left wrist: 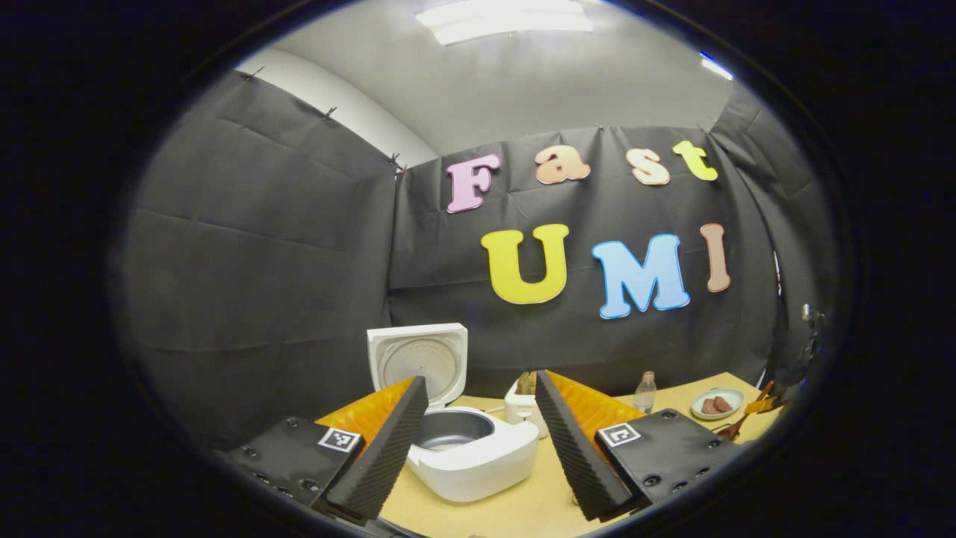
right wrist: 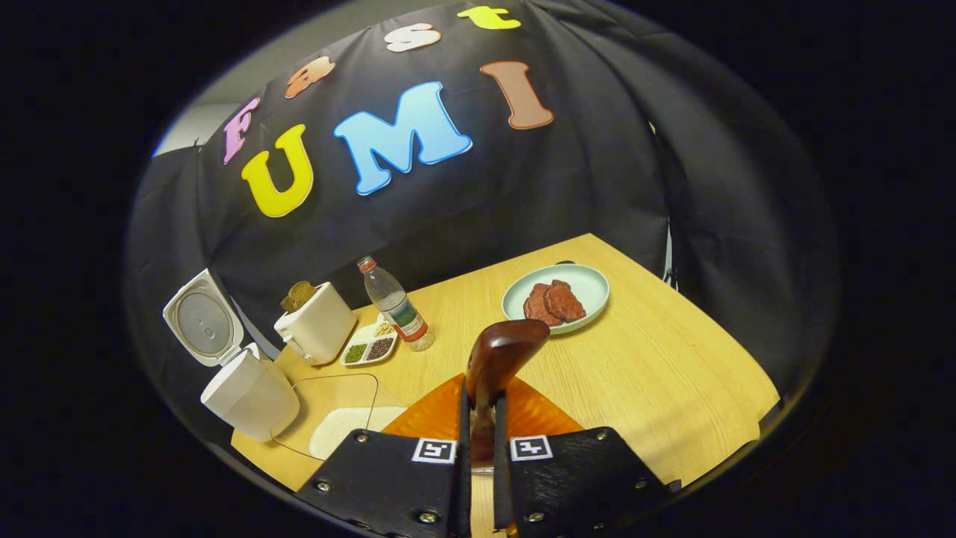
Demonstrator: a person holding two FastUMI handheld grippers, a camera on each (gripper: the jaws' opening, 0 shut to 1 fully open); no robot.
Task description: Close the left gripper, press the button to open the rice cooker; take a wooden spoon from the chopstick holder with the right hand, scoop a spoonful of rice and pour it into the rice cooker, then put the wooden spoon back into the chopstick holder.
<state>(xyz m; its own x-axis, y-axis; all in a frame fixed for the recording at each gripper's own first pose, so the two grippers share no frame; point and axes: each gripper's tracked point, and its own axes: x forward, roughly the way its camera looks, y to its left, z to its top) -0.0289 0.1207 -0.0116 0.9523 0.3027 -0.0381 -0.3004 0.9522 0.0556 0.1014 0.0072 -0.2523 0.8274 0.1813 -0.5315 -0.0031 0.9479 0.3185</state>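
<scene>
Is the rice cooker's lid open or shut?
Open: the rice cooker has its lid standing upright, baring the inner pot.

Right gripper view: pale green plate (right wrist: 590,288) with two reddish-brown pieces (right wrist: 553,302), upper centre-right of the wooden table (right wrist: 672,359). Clear bottle with red cap (right wrist: 393,302) left of it. Just below-left of the bottle, a divided dish (right wrist: 368,348) of green, dark and pale grains.

Glossy wooden spoon (right wrist: 499,357), matt wood table (right wrist: 657,359)
</scene>
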